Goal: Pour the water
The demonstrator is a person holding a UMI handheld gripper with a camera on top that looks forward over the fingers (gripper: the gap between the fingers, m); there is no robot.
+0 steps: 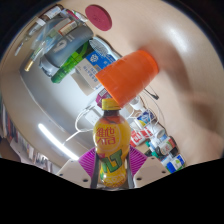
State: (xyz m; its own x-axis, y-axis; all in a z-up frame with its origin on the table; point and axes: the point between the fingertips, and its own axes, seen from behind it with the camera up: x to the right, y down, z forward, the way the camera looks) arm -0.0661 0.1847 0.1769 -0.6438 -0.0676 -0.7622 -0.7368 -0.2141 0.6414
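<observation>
A pale worktop fills most of the frame, curving across the upper right and centre, with the whole scene tilted. On it, in the upper middle, lies or leans an orange plastic cup, its open mouth turned toward the lower left and its base toward the upper right. Just below the cup, running down the centre to the bottom of the frame, is a yellow drink bottle with a red-and-green printed label and a yellow cap; the cap sits right at the cup's rim, so the bottle's top stands in front of the cup's mouth and hides part of it.

The gripper holds the bottle: its jaws are pressed against the bottle's two sides, with the magenta pads showing on either flank of the label near the bottom centre. The lower end of the bottle is cut off below.

In the upper left is a cluttered heap of boxes and packets, green, white and blue, too jumbled to name singly. A dark red round object sits at the top centre. At the right of the bottle, lower centre-right, lies a group of small printed cartons, their lettering too small to read.
</observation>
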